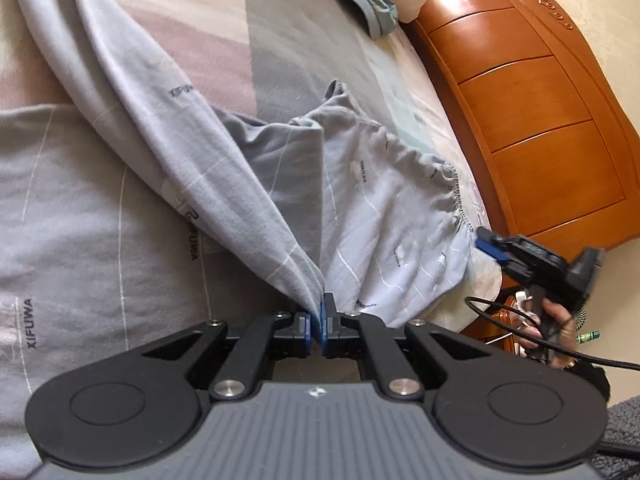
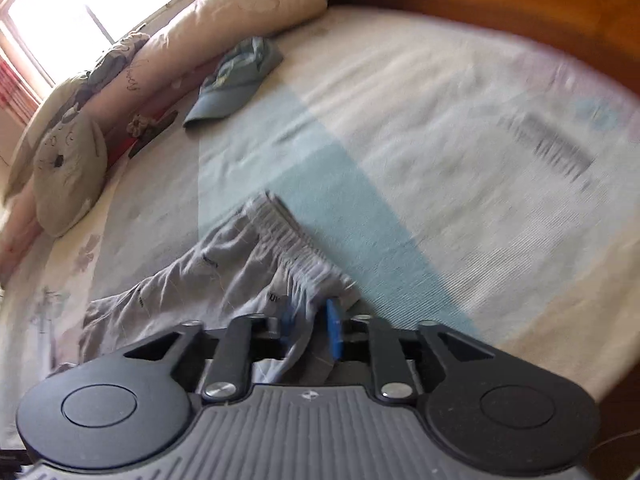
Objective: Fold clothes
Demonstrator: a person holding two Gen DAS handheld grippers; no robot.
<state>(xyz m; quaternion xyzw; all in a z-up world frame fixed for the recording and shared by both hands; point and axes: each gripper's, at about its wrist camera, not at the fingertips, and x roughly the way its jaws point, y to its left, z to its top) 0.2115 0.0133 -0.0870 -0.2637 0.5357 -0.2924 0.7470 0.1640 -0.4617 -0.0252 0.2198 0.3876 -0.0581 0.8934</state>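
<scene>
The left gripper [image 1: 322, 320] is clamped on a bunched edge of the pale grey trousers [image 1: 360, 200], its blue pads [image 1: 306, 330] pressed together with cloth between them. From there one trouser leg runs up and away to the upper left, lifted off the patterned bedsheet [image 1: 224, 40]. The gathered elastic waistband [image 1: 450, 184] lies to the right, near the bed's edge. The right gripper [image 1: 490, 246], held by a hand [image 1: 554, 322], touches that waistband beside the orange wooden bed frame [image 1: 532, 92]
</scene>
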